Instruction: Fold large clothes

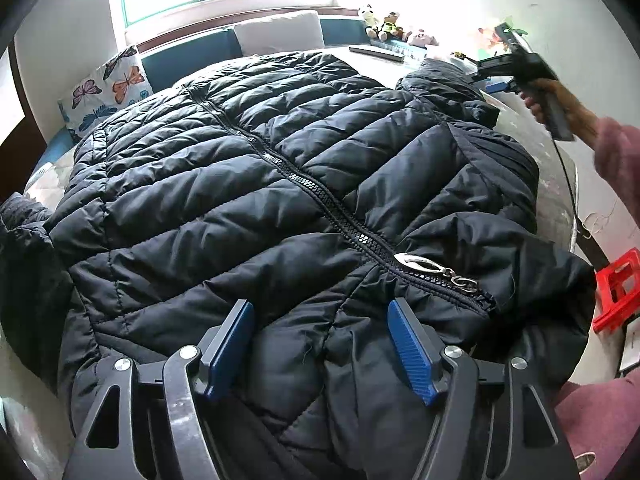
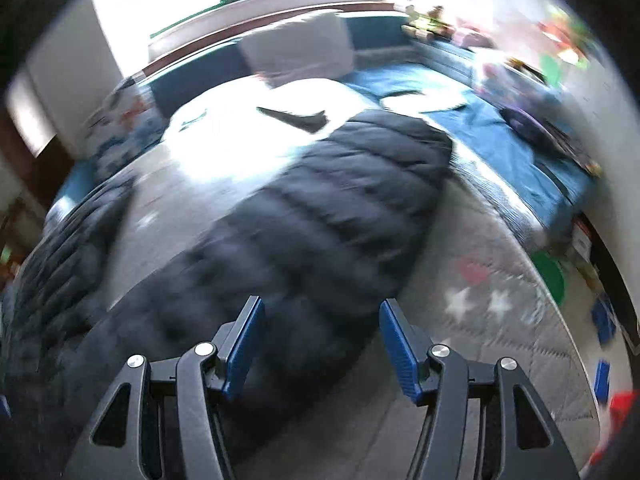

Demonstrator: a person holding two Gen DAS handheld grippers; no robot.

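A large black quilted puffer jacket [image 1: 248,184] lies front up on the bed, zipped, with a silver zipper pull [image 1: 424,266] near its collar. My left gripper [image 1: 320,316] is open just above the collar end, nothing between its blue pads. In the left wrist view the right gripper [image 1: 492,70] is held in a hand above the far right sleeve [image 1: 444,80]. In the blurred right wrist view my right gripper [image 2: 322,316] is open above that black sleeve [image 2: 312,216], which stretches away across the grey bed cover [image 2: 480,272].
A butterfly-print pillow [image 1: 108,92] and a white cushion [image 1: 280,32] lie at the bed's far side under the window. Stuffed toys [image 1: 392,26] sit on the far right ledge. A red plastic stool [image 1: 618,288] stands at the right. A blue blanket [image 2: 500,136] lies beyond the sleeve.
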